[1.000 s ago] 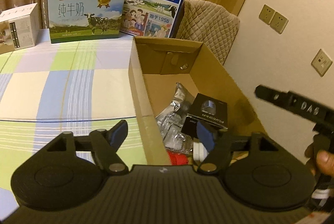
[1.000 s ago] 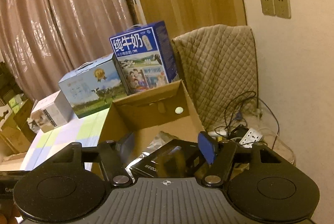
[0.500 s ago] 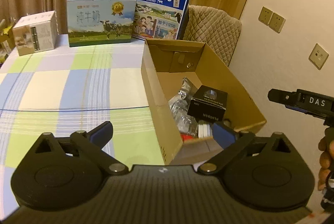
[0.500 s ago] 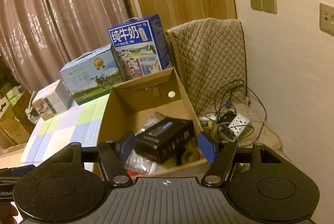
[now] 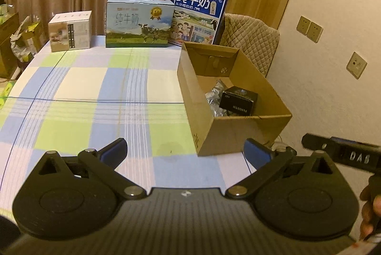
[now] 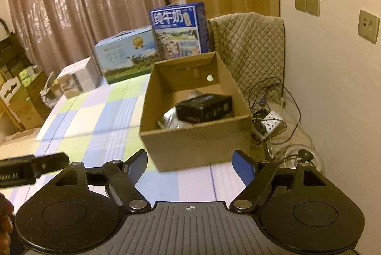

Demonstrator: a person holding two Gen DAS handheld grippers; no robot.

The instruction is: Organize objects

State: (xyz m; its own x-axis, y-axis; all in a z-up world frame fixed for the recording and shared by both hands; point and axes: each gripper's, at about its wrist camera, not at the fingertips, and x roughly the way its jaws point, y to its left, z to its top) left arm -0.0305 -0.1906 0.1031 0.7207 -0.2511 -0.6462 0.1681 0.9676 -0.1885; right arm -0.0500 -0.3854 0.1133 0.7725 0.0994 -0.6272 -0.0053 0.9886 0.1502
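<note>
An open brown cardboard box [image 5: 238, 133] stands on the right part of the desk [image 5: 78, 79], which is covered with a cloth checked in blue, green and cream. Inside the box a small black rectangular carton with pale lettering [image 5: 238, 100] lies on its broad side on top of crumpled clear plastic packaging [image 5: 213, 98]. In the right wrist view the black carton [image 6: 204, 107] has its long axis running roughly across the box from left wall to right wall, its right end slightly raised and its lettered long side turned toward the camera; it lies in the near half of the box, close to the front wall [image 6: 197, 143].

The left claw [image 5: 185, 152] is spread wide with nothing between its blue-padded fingers [image 5: 114, 154]; it hangs over the cloth just before the box's near left corner. The right claw [image 6: 190, 165] is released too, its jaws opening and empty, in front of the box's front wall and apart from it.

Along the far edge of the desk stand a dark blue milk carton with white Chinese characters [image 5: 198, 17], a light blue milk case with a cow and a carry handle [image 5: 139, 23], and a small white and beige box [image 5: 70, 31]. Beyond the box a quilted beige cover [image 6: 247, 45] drapes over something against the wall, and a white power strip with tangled cables [image 6: 269, 120] lies on the floor.
</note>
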